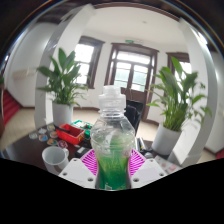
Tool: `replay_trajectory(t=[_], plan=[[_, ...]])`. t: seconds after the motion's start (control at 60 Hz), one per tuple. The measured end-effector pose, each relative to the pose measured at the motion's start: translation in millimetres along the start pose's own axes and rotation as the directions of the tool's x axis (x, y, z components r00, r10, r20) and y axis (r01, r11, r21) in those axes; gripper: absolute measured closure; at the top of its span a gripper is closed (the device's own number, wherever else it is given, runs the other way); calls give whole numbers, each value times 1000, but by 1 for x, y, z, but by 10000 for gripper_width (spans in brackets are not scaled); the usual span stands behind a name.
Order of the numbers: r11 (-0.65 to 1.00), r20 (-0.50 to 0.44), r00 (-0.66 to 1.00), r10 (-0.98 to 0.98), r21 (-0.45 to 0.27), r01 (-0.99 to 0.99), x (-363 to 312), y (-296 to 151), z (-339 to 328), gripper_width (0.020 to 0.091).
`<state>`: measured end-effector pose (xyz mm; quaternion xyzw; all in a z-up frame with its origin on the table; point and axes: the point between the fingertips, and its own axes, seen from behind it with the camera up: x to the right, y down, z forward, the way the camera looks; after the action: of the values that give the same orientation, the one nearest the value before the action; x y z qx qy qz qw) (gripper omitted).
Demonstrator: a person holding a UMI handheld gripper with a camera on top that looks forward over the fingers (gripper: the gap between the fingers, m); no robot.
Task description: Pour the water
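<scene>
Because the bottle (112, 140) is thin clear plastic, part full of green liquid and with its cap on, it looks light and soft. The gripper (113, 168) is clamped on its lower body, above the table (25, 150).

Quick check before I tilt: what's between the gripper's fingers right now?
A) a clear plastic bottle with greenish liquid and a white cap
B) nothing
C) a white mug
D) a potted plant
A: the clear plastic bottle stands upright between the gripper fingers, both pink pads pressed against its lower sides, greenish liquid low in it and the white cap on; the white mug sits off to the side.
</scene>
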<state>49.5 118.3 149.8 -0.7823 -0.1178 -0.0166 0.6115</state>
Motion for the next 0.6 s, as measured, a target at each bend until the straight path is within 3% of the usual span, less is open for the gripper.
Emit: replay_trajectory(t=[0.183,0.35,0.417,0.6], plan=[[982,40,982,183,45,-185,8,20,9,761],[980,45,980,195,24,-196,4,55,19,760],[983,43,985,167,68,-170,7,51,19,761],[980,21,982,186,66,-187,6,52,17,761]])
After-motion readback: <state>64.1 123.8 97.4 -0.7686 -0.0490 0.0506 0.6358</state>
